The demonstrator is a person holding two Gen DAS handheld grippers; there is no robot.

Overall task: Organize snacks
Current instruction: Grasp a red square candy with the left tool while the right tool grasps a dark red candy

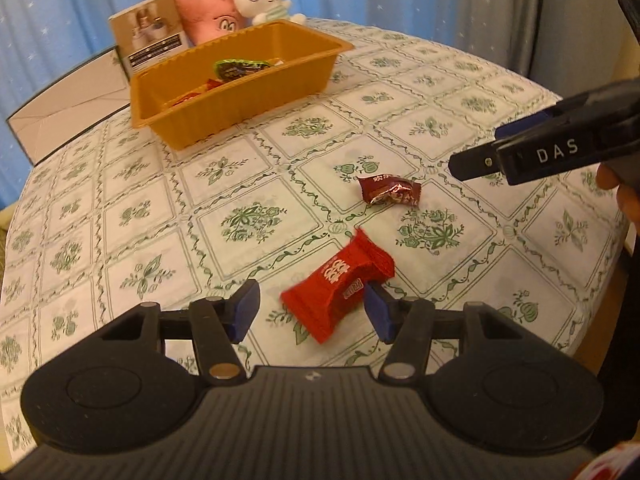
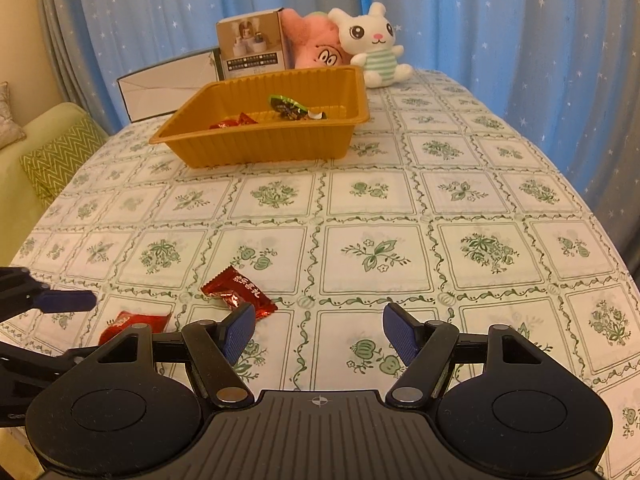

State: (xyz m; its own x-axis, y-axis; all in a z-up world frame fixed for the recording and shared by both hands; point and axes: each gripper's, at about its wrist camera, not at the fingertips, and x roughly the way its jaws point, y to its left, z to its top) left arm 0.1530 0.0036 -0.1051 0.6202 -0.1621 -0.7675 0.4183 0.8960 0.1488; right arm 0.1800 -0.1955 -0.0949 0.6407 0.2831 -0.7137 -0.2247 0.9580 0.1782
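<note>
Left gripper fingers wide, bright red snack pack between them, touching the right pad, white lettering too blurred to read. Right gripper fingers wide, holding nothing; its side reads "DAS" in the left wrist view. Dark red foil candy lies on the surface near the red pack, white Chinese print, not legible. Orange tray farther back holds a green-wrapped snack and red ones. Printed box and white bunny plush behind the tray.
</note>
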